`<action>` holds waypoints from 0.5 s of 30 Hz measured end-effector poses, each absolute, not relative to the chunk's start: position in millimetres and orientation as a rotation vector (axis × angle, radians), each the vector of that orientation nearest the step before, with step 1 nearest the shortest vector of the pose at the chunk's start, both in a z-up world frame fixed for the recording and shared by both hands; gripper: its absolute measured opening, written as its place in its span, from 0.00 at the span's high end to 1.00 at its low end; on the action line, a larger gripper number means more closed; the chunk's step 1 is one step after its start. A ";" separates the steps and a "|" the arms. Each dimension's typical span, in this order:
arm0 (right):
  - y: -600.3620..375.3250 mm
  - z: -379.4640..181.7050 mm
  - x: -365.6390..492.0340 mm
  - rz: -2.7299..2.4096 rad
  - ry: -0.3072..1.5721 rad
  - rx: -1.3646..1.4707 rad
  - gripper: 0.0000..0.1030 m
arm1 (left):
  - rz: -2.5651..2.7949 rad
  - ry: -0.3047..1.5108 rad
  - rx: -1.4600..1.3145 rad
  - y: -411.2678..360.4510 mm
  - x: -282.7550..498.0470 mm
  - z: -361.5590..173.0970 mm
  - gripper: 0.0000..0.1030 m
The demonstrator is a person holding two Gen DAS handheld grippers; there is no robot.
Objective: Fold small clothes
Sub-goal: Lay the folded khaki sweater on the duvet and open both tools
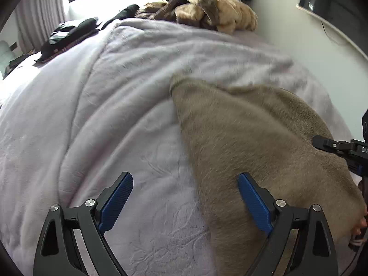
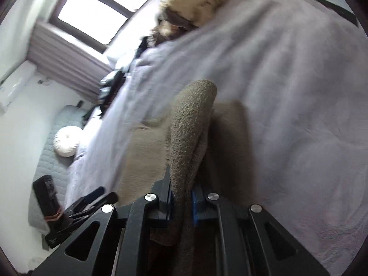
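A grey-brown fleece garment [image 1: 248, 133] lies spread on the pale lilac blanket [image 1: 115, 96] of a bed. My left gripper [image 1: 185, 189] stands open just above the garment's left edge, its right blue pad over the cloth and its left pad over the blanket. The right gripper [image 1: 322, 143] shows at the right edge of the left wrist view, at the garment's far side. In the right wrist view my right gripper [image 2: 181, 197] is shut on a raised fold of the fleece garment [image 2: 191, 119], which stands up between its blue pads.
A heap of beige and brown clothes [image 1: 207, 11] sits at the bed's far end, with dark clothes [image 1: 71, 34] at the far left. A wall [image 1: 322, 53] runs along the bed's right side. In the right wrist view the left gripper [image 2: 92, 200] shows low on the left.
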State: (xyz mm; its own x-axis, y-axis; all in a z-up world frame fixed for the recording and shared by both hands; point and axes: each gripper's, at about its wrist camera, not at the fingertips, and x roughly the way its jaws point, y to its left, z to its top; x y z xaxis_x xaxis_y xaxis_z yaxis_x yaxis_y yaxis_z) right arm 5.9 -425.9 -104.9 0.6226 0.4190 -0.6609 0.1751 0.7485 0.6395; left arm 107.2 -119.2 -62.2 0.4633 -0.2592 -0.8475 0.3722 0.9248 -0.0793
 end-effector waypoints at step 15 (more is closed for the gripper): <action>-407.6 -34.0 -73.9 0.192 0.797 0.612 0.74 | -0.451 1.022 0.058 -94.7 79.0 -38.3 0.09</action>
